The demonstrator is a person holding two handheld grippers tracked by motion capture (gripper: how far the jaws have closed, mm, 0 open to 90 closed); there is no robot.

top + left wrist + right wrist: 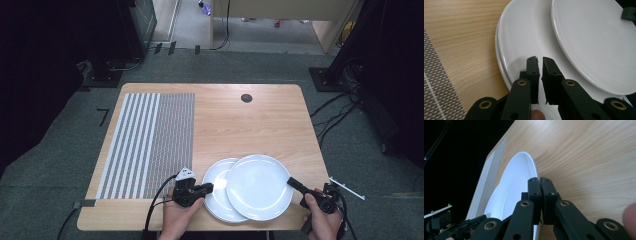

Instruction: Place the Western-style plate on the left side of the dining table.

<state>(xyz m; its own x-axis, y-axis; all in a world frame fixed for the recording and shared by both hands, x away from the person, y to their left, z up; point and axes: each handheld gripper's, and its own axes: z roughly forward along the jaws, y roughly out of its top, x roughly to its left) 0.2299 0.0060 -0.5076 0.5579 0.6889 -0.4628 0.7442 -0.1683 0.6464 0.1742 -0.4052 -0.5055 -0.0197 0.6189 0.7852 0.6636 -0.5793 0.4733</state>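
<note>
**Two plates, two claws at the rims**

Our right claw [296,184] pinched the upper plate [259,186] at its rim; our left claw [540,65], nearly pressed together, hovered over the lower plate [524,45]. We counted two plates, overlapping beside the striped mat [150,142] on the surface [250,125]. We judged them stiff, slippery, breakable, best gripped by rims.

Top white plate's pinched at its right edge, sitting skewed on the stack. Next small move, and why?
Probably lift the top round white plate slightly with the right gripper, which appears shut on its rim. It lies offset over the lower white plates, so a small lift should clear them. The left gripper, fingers nearly closed over the lower plates' rim, could steady them.
</note>
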